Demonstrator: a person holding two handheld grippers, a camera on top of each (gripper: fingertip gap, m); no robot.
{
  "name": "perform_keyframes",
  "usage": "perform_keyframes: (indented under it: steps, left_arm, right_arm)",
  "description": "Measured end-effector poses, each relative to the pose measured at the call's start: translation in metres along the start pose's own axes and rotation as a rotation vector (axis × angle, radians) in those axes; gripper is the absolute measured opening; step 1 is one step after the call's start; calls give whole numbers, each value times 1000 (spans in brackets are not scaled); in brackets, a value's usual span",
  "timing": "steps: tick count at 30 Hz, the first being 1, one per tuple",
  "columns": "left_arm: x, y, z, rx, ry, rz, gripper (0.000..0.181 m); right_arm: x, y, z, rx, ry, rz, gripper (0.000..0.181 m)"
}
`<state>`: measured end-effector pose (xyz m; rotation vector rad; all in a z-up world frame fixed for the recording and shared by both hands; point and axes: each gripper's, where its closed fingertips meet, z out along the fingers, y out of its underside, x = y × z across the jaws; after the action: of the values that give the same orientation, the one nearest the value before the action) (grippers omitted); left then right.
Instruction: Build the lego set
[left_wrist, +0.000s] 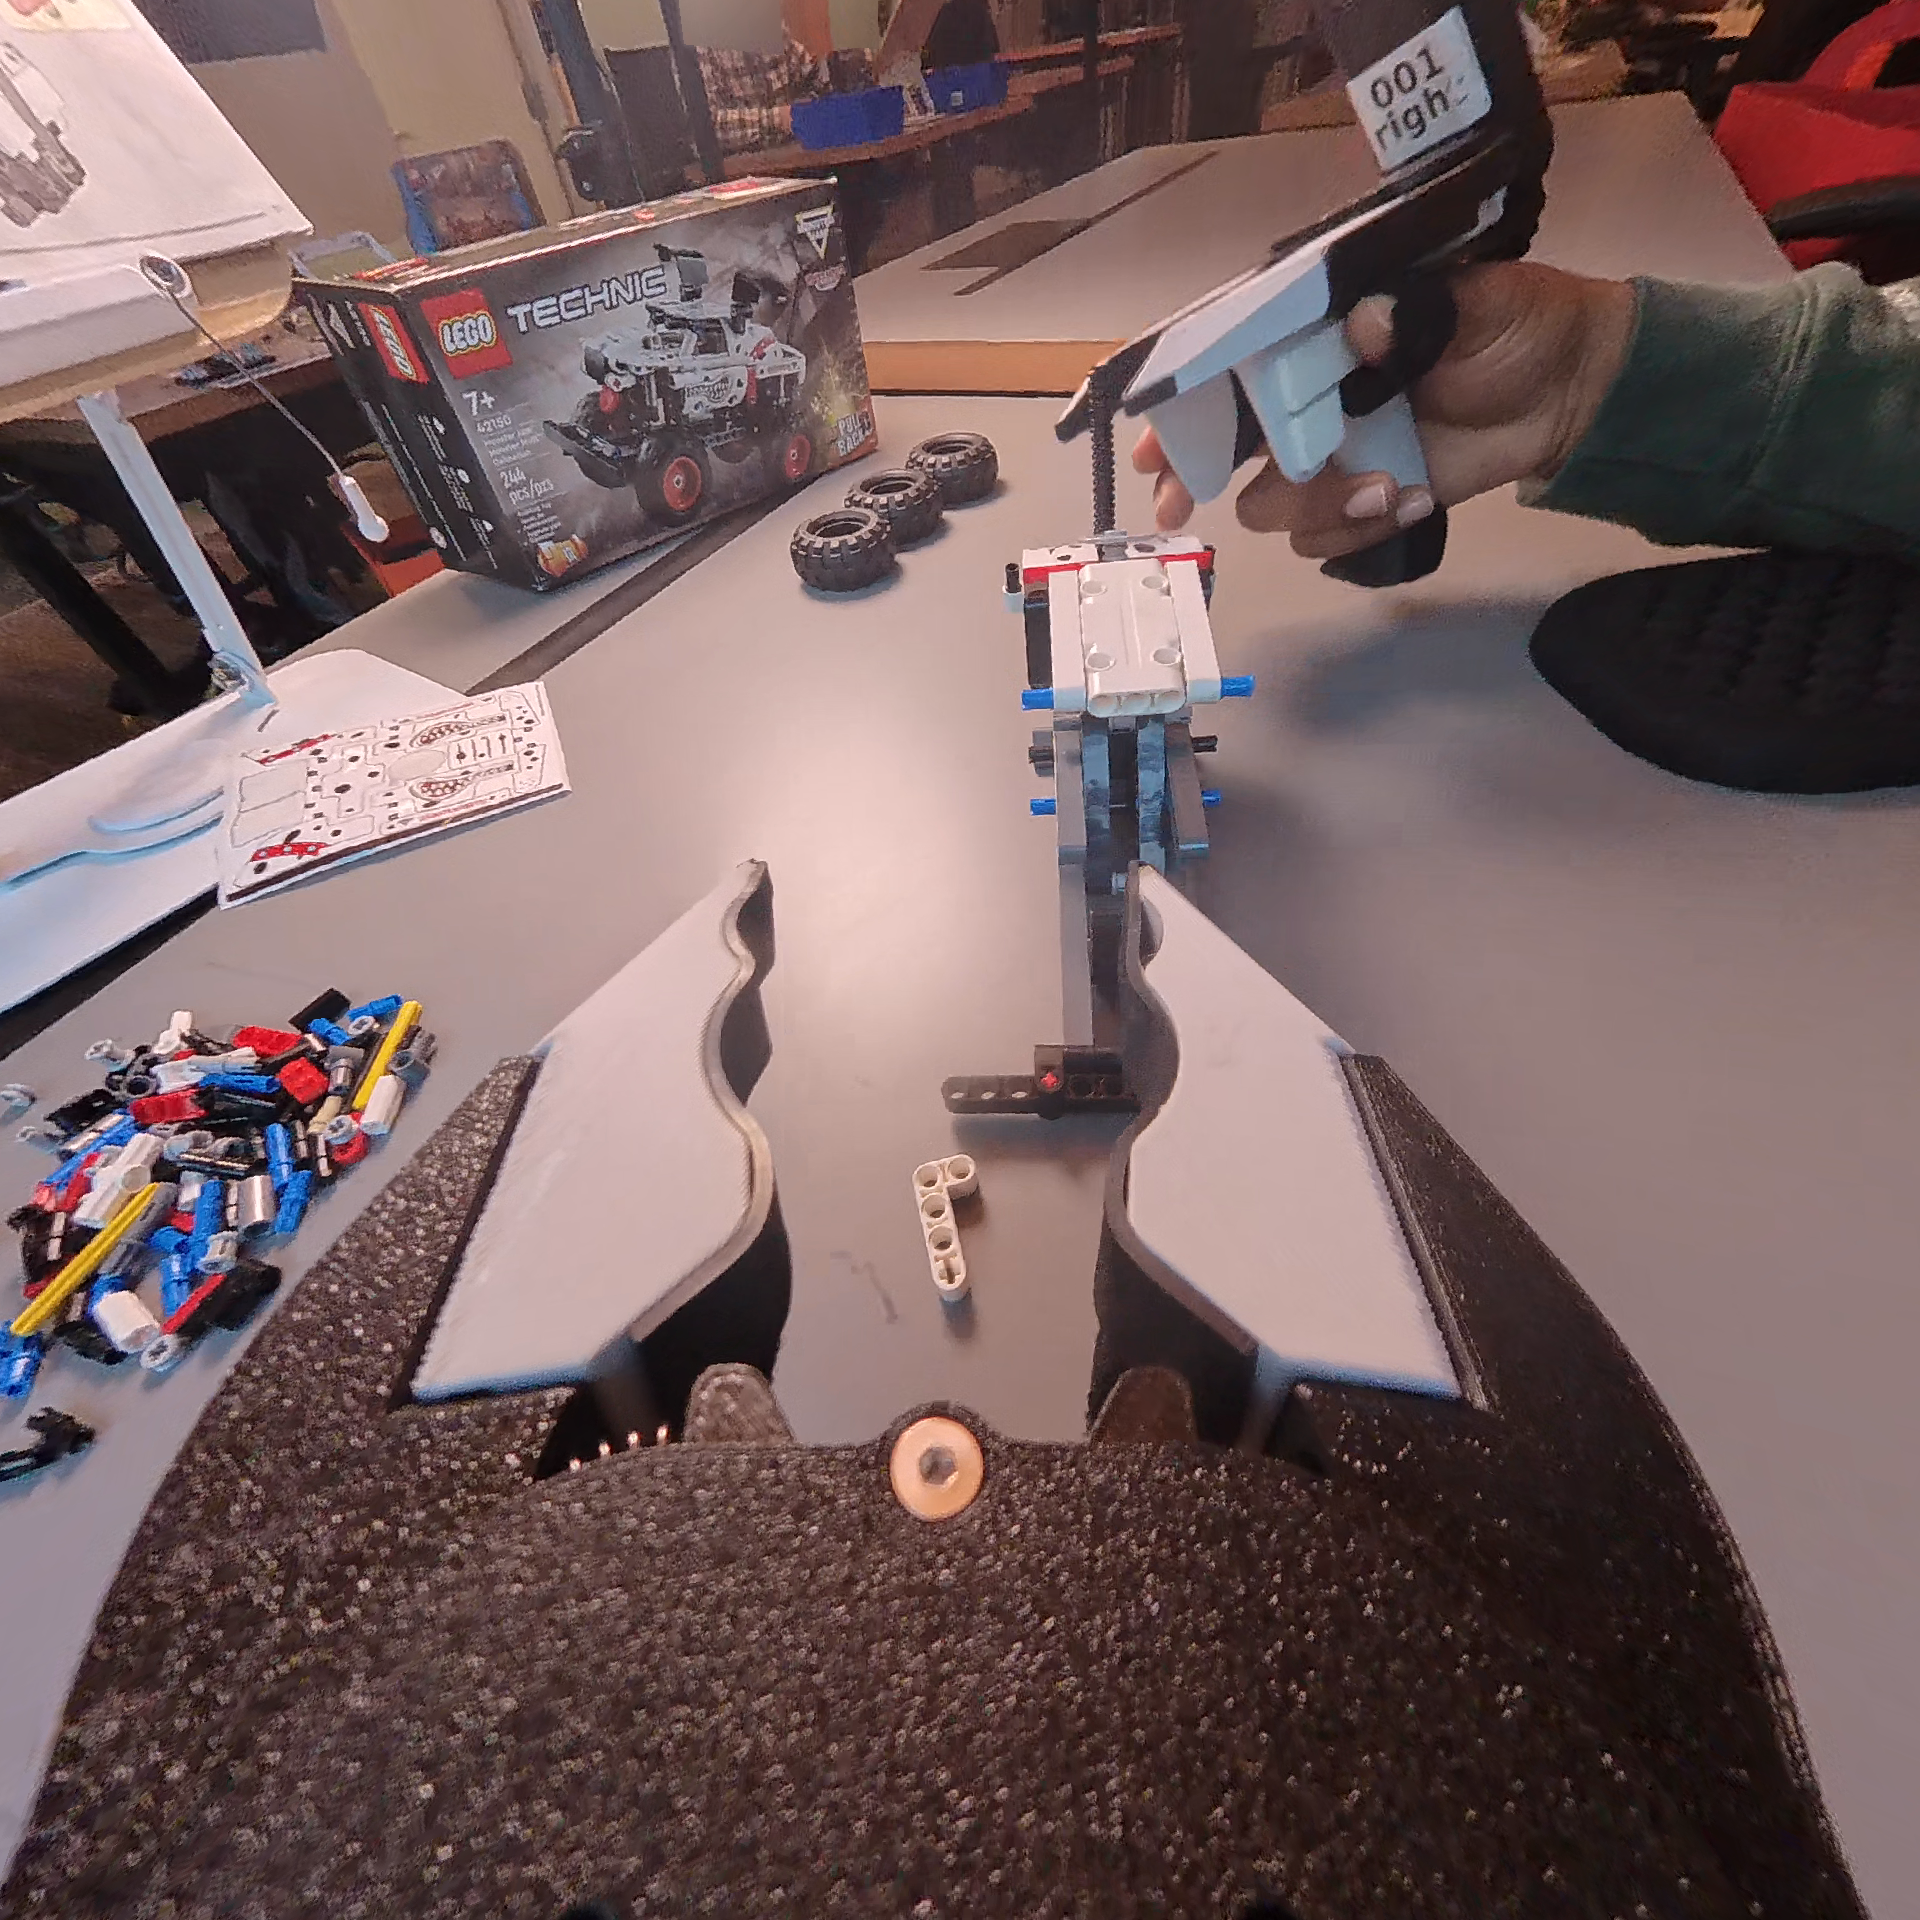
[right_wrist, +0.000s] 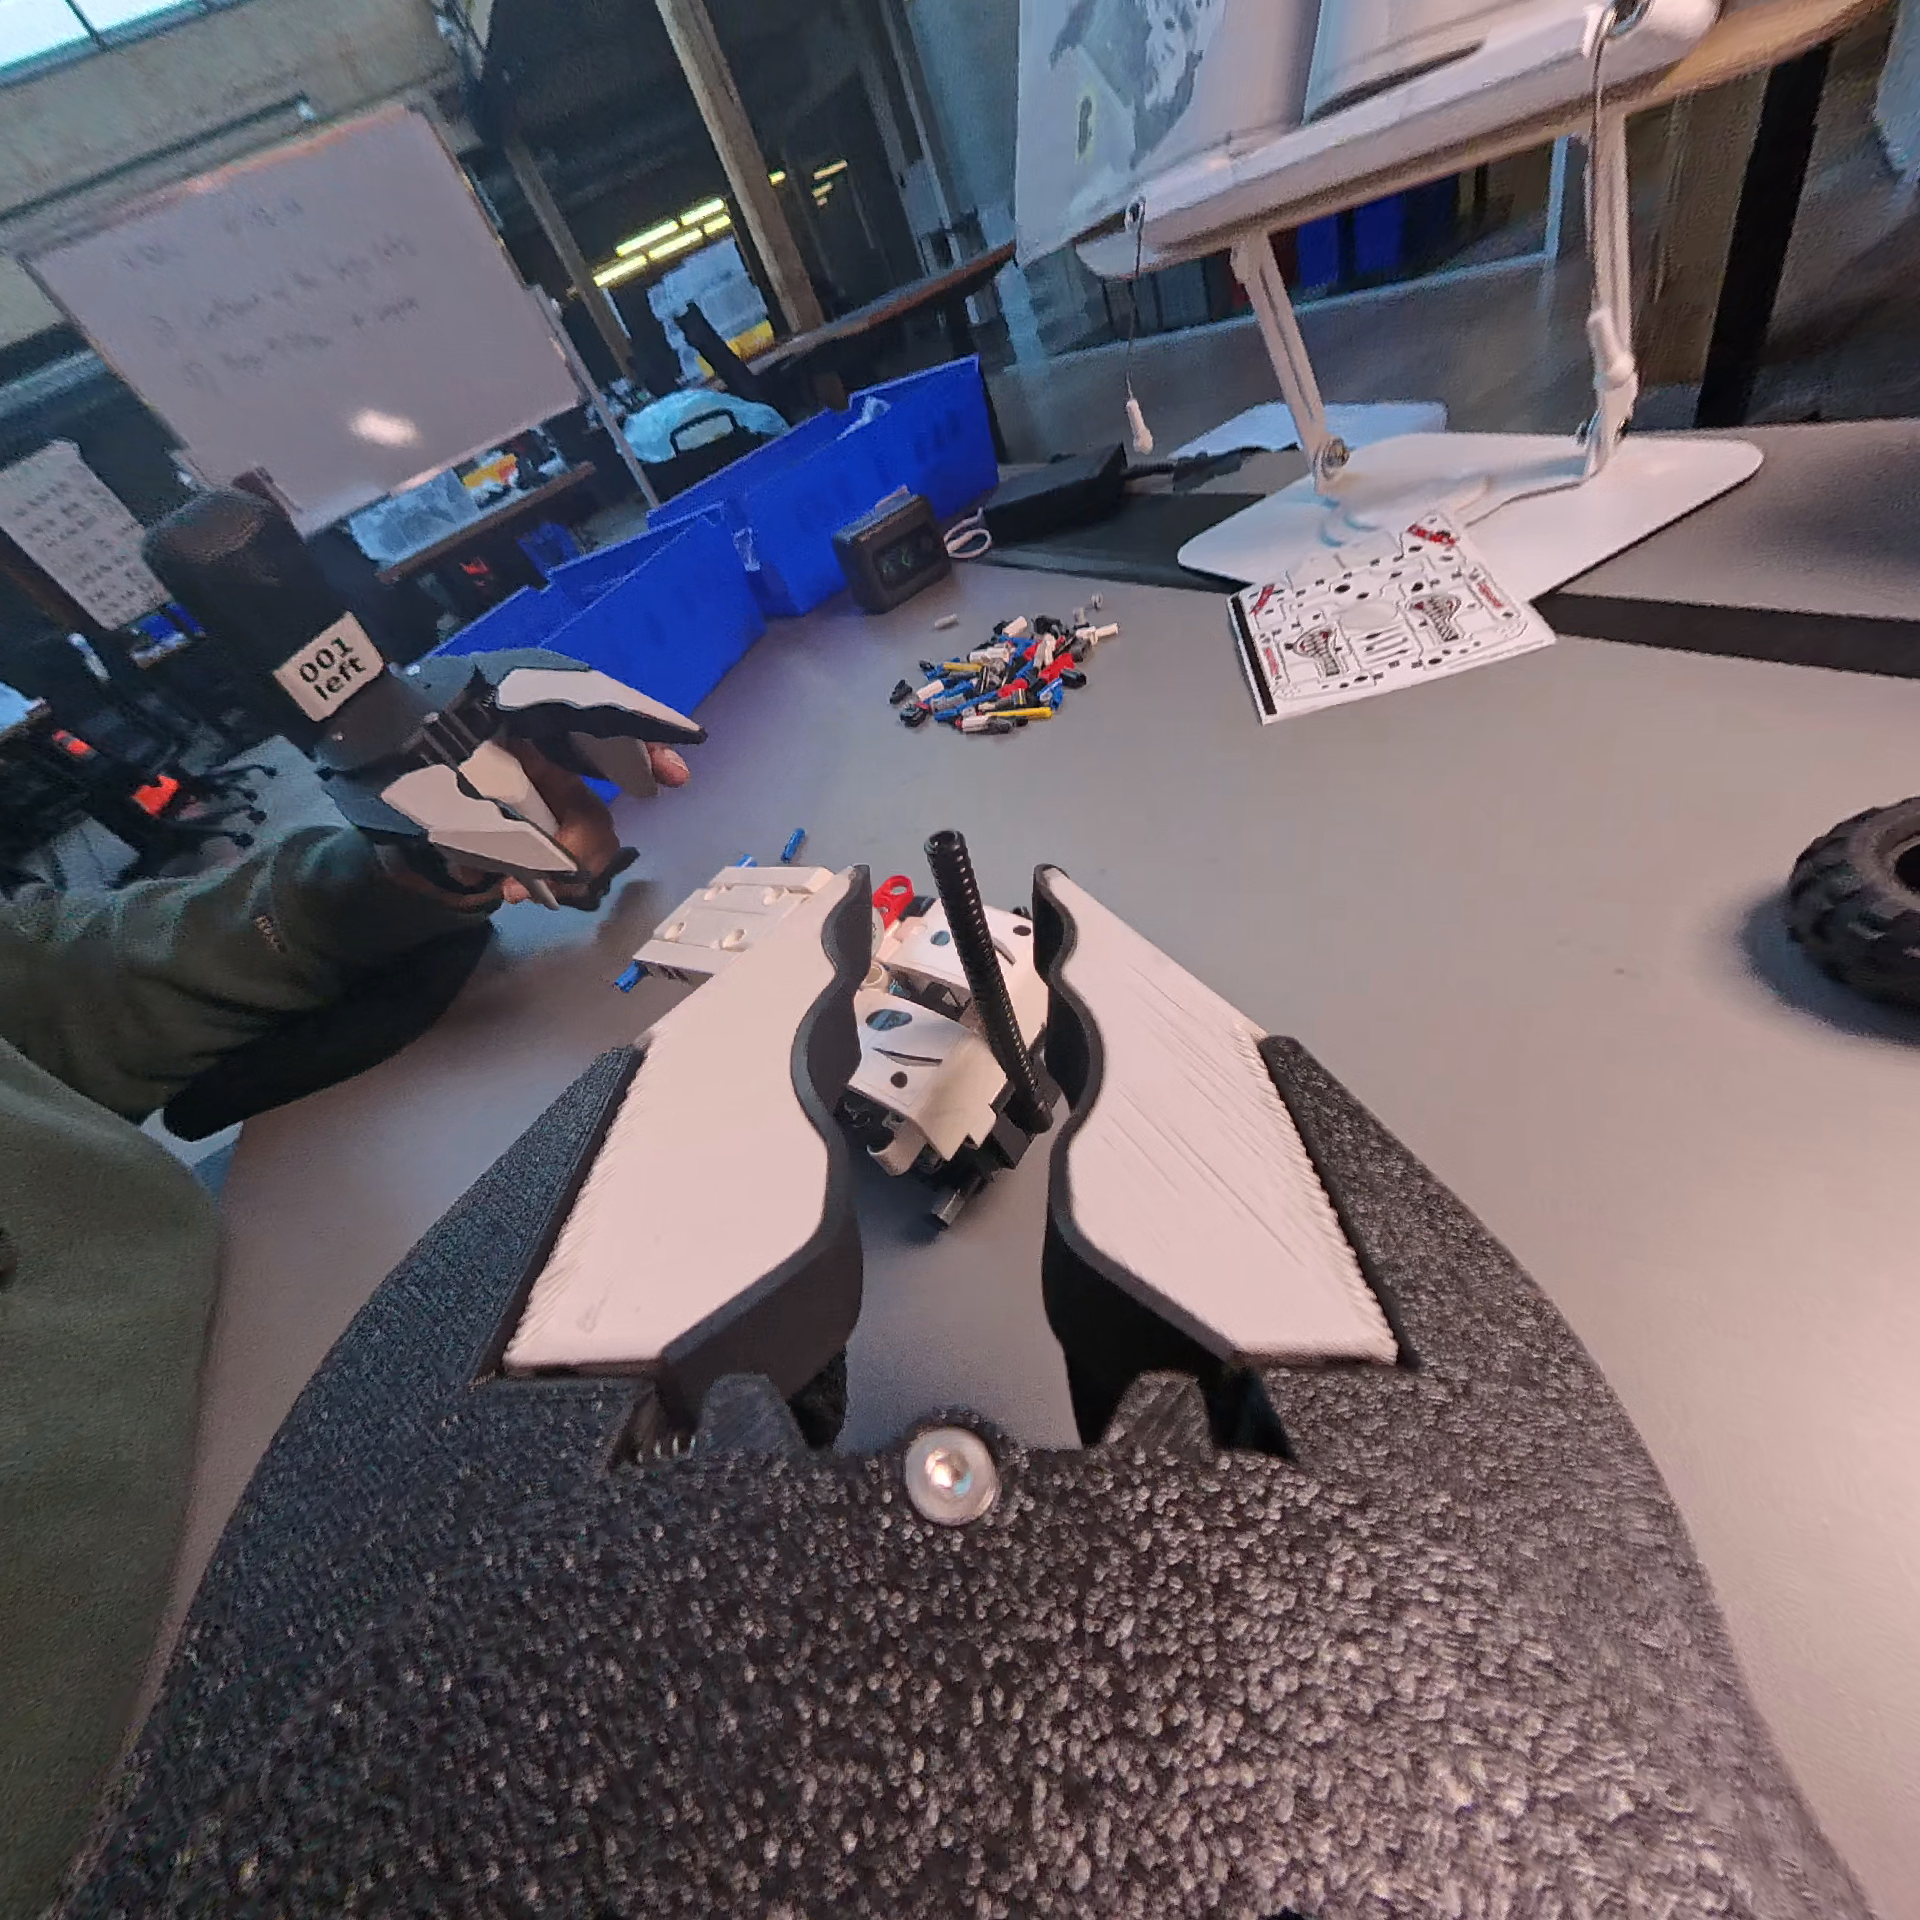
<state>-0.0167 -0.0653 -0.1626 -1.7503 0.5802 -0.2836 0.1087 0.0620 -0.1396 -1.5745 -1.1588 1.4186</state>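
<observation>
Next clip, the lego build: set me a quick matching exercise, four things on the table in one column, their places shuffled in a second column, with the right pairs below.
Things:
1. black tyres
2. sticker sheet
3. white L-shaped beam
4. pile of loose pieces

Places:
A. between the left gripper's open fingers
B. beside the base of the white stand
C. on the table left of the left gripper
D. in a row beside the set's box

Pairs: 1-D, 2-B, 3-A, 4-C

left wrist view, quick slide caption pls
Open left gripper beside the half-built lego chassis; right gripper above its far end.
</observation>
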Motion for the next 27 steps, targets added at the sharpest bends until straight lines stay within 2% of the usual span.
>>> perform_keyframes:
  steps: [2, 4, 7, 11, 13, 14, 15, 20, 23, 27]
  left_arm:
    - [-6, 6, -10, -68, 20, 45, 64]
    - [-12, 26, -28, -221, 60, 56, 58]
    - [-6, 53, -47, -341, 156, -35, 47]
    - [-2, 78, -28, -432, 114, 19, 33]
    - [3, 89, -18, -488, 141, 17, 30]
    - [5, 90, -16, -487, 156, 6, 23]
    - [2, 90, -14, -487, 147, -1, 8]
    - [-46, 98, -22, -529, -31, -2, 7]
    - [-72, 102, -26, -538, -87, -31, 8]
    - [-103, 104, -18, -544, -136, -53, 8]
  right_arm:
    - [-1, -9, -7, 24, 21, -47, 33]
    - [-1, -13, -13, 35, 40, -98, 34]
    - [1, -12, -14, 26, 55, -116, 34]
    - [1, -3, -7, -4, 42, -111, 33]
    - [-2, 1, -4, -22, 36, -128, 33]
    - [-2, 3, -4, -31, 38, -139, 33]
    - [-3, 5, -4, -39, 41, -149, 32]
    - [1, 7, -5, -50, 56, -158, 29]
    - [3, 9, -5, -54, 56, -152, 28]
    - [5, 11, -4, -60, 58, -142, 28]
